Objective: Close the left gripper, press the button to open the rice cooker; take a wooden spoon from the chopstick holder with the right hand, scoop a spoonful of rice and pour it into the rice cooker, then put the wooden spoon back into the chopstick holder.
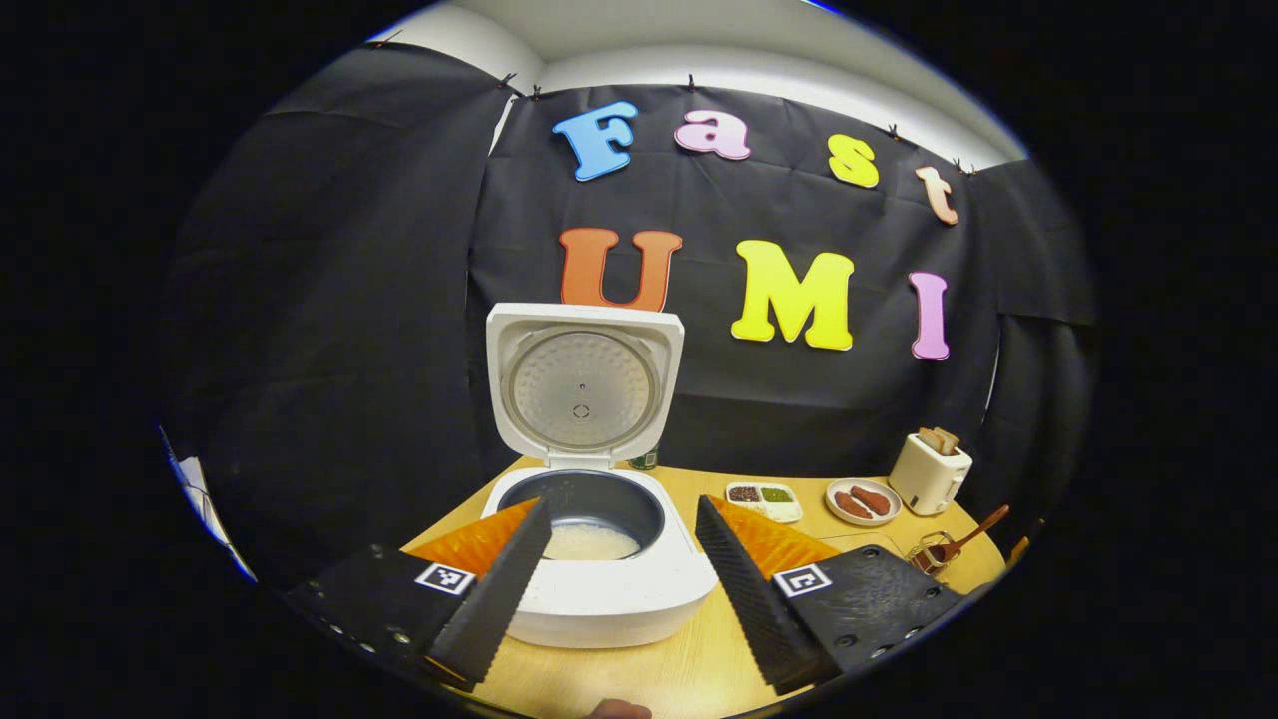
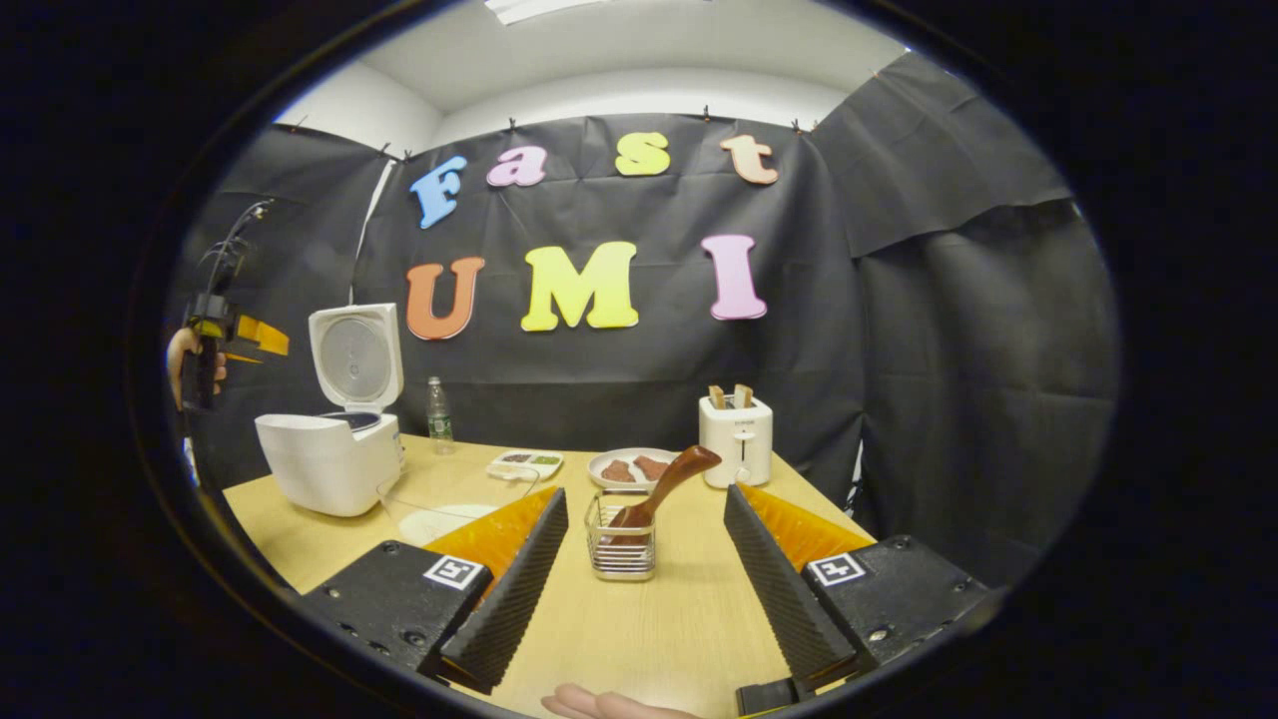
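Note:
The white rice cooker (image 1: 599,589) stands with its lid (image 1: 584,384) raised upright, and white rice lies in its dark inner pot (image 1: 591,539). My left gripper (image 1: 621,519) hangs open just in front of the pot, nothing between its fingers. In the right gripper view the cooker (image 2: 329,459) stands at the table's left. The wooden spoon (image 2: 664,484) leans in the wire chopstick holder (image 2: 620,549), bowl end up. My right gripper (image 2: 644,504) is open, its fingers on either side of the holder, apart from it. The other gripper (image 2: 215,340), held by a hand, hovers left of the cooker.
On the wooden table (image 2: 659,629) stand a white toaster (image 2: 736,439) with bread, a plate of brown food (image 2: 629,467), a small divided tray (image 2: 524,462) and a bottle (image 2: 437,409). A white bowl (image 2: 439,521) lies near the cooker. Black cloth walls the booth.

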`<move>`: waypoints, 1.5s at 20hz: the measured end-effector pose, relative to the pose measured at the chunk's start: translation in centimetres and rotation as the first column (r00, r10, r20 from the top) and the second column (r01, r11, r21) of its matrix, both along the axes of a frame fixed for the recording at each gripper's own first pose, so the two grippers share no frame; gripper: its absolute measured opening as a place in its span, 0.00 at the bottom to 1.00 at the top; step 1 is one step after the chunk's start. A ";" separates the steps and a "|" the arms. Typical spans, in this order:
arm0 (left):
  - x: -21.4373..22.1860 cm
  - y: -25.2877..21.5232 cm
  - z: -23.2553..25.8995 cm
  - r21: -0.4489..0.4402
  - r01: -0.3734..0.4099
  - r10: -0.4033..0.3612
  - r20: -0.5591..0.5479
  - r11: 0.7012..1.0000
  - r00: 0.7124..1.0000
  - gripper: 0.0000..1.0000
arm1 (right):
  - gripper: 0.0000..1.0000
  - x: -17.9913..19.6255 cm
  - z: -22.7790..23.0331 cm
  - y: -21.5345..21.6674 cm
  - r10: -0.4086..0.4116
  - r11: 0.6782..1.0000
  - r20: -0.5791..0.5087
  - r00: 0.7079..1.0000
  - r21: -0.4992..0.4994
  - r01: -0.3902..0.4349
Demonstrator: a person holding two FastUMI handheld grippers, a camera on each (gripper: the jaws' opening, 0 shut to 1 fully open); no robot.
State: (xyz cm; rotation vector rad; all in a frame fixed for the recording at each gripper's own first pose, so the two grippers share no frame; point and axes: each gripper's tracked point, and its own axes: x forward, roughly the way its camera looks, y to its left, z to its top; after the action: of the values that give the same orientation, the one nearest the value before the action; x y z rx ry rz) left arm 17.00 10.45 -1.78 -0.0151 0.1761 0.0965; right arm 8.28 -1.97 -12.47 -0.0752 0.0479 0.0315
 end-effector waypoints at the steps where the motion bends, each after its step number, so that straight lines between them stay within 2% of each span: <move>1: -0.9 -0.2 0.1 -0.001 0.000 0.000 0.012 1.000 1.000 0.96 | 1.00 0.5 -0.3 0.1 -0.001 1.000 -0.009 1.000 0.004 0.001; 5: -4.6 -1.2 0.3 -0.004 0.014 -0.014 0.057 1.000 0.998 0.94 | 1.00 3.0 -0.7 0.7 -0.004 1.000 -0.017 1.000 0.025 0.004; 9: -8.4 -2.3 -0.2 -0.003 0.046 -0.045 0.087 0.999 0.995 0.94 | 1.00 6.5 -3.0 1.3 -0.020 0.998 -0.078 0.997 0.054 0.025; 14: -13.1 -1.7 -1.2 0.081 0.024 -0.034 0.113 0.996 0.993 0.94 | 0.99 10.8 -4.8 -0.8 -0.107 0.988 -0.094 0.990 0.101 0.116; 17: -15.4 -1.4 -1.2 0.078 0.019 -0.029 0.131 0.997 0.991 0.94 | 0.99 13.1 -6.5 -1.4 -0.130 0.987 -0.130 0.983 0.077 0.140; 19: -16.7 -1.7 -1.0 0.074 0.037 -0.047 0.142 0.997 0.989 0.94 | 0.99 14.3 -6.8 -1.2 -0.118 0.986 -0.141 0.983 0.103 0.134; 20: -17.4 -1.7 -0.8 0.073 0.038 -0.048 0.151 0.997 0.987 0.94 | 0.93 14.9 -6.7 -1.0 -0.116 0.986 -0.138 0.984 0.105 0.131; 21: -17.9 -1.7 -0.6 0.068 0.036 -0.047 0.162 0.997 0.986 0.94 | 0.98 15.4 -6.7 -1.0 -0.120 0.987 -0.132 0.984 0.092 0.133; 23: -19.1 -2.0 -0.2 0.046 0.044 -0.052 0.184 0.998 0.982 0.94 | 0.95 16.4 -6.0 -0.8 -0.133 0.987 -0.104 0.986 0.070 0.141; 24: -19.6 -2.1 0.0 0.036 0.052 -0.058 0.193 0.998 0.980 0.94 | 0.86 16.9 -5.8 -0.7 -0.140 0.987 -0.095 0.986 0.062 0.146; 25: -20.0 -2.1 0.0 0.029 0.058 -0.063 0.199 0.998 0.978 0.94 | 0.88 17.5 -6.2 -0.7 -0.151 0.986 -0.105 0.983 0.057 0.157; 27: -20.2 -1.3 0.2 0.029 0.043 -0.048 0.211 0.999 0.976 0.94 | 0.75 17.8 -7.1 -1.1 -0.185 0.979 -0.149 0.971 0.054 0.195; 28: -20.4 -0.9 0.2 0.035 0.036 -0.043 0.215 0.999 0.976 0.94 | 0.79 18.4 -7.6 -0.8 -0.177 0.979 -0.160 0.971 0.075 0.191; 30: -20.8 -0.1 -0.1 0.040 0.025 -0.033 0.208 0.999 0.978 0.94 | 0.78 19.0 -7.5 -0.1 -0.145 0.976 -0.162 0.976 0.136 0.168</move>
State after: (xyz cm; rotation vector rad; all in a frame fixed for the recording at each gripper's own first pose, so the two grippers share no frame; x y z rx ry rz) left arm -3.85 10.35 -1.87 0.0149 -0.0358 0.0682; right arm 27.29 -2.07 -19.94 0.0807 0.2033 -0.1174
